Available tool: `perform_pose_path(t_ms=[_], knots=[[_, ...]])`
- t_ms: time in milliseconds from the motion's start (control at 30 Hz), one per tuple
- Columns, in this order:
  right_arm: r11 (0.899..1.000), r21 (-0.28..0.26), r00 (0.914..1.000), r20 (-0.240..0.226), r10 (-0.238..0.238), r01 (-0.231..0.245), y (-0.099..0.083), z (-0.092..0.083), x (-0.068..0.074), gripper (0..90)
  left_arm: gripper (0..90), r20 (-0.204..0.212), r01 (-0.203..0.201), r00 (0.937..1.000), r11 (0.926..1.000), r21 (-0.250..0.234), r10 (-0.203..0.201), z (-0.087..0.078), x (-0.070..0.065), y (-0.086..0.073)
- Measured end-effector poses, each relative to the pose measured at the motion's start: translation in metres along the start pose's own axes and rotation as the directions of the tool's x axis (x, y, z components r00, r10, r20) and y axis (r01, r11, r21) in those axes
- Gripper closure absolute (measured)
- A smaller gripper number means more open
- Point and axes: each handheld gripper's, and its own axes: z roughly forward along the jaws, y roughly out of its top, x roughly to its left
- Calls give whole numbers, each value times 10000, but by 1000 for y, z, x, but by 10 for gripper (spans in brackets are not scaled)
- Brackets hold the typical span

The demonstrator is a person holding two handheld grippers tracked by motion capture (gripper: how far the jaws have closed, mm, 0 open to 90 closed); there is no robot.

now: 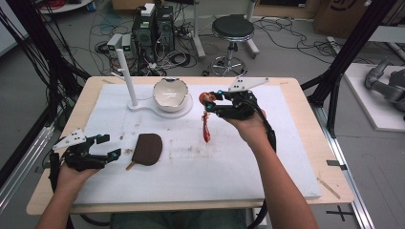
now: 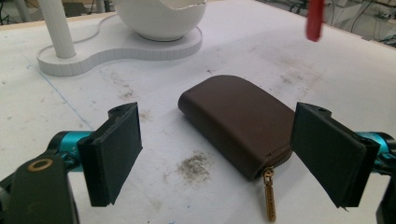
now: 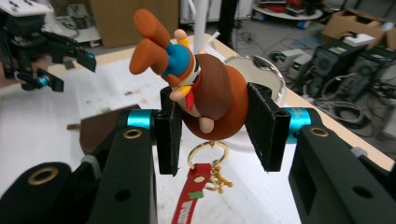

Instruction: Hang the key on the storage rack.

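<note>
My right gripper [image 1: 210,101] [image 3: 212,126] is shut on a brown and orange toy figure keychain [image 1: 206,98] [image 3: 205,93], held above the white mat. A gold ring and a red strap [image 1: 206,128] [image 3: 191,198] hang down from the figure. My left gripper [image 1: 108,147] [image 2: 219,154] stands open at the mat's left edge, its pads [image 2: 116,149] wide apart. A brown zip pouch [image 1: 148,148] [image 2: 238,126] lies flat on the mat just beyond those pads, zip pull [image 2: 270,196] toward me, untouched.
A white bowl [image 1: 169,93] [image 2: 163,18] sits on a white stand base [image 1: 143,107] [image 2: 121,46] with an upright post [image 1: 126,71] [image 2: 56,25] at the mat's back. Black frame posts flank the table. A stool [image 1: 232,29] and computers stand on the floor behind.
</note>
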Motion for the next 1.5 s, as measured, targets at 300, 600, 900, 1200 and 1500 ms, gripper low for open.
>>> perform_pose_path(t_ms=[300, 600, 900, 1200, 1500], knots=[[9994, -162, 9988, -378, -310, 304, 37, 33, -4, 586, 166, -109, 3, 9999, 10000, -30, -3, -6, -1, -2], [9977, -330, 9938, -926, -620, 591, 61, 70, 5, 586, 166, -148, -36, 9999, 9999, -106, 34, -16, -6, -4], [9972, -293, 9880, -1367, -724, 690, 79, 106, 13, 586, 166, -174, -116, 9998, 9999, -76, 114, -22, -11, -8], [9953, -186, 9837, -1519, -965, 948, 100, 137, 19, 586, 166, -157, -239, 9996, 9997, 47, 240, -26, -18, -10], [9948, -145, 9828, -1538, -1022, 1012, 121, 166, 26, 586, 166, -249, -254, 9994, 9997, -28, 253, -34, -20, -11]])
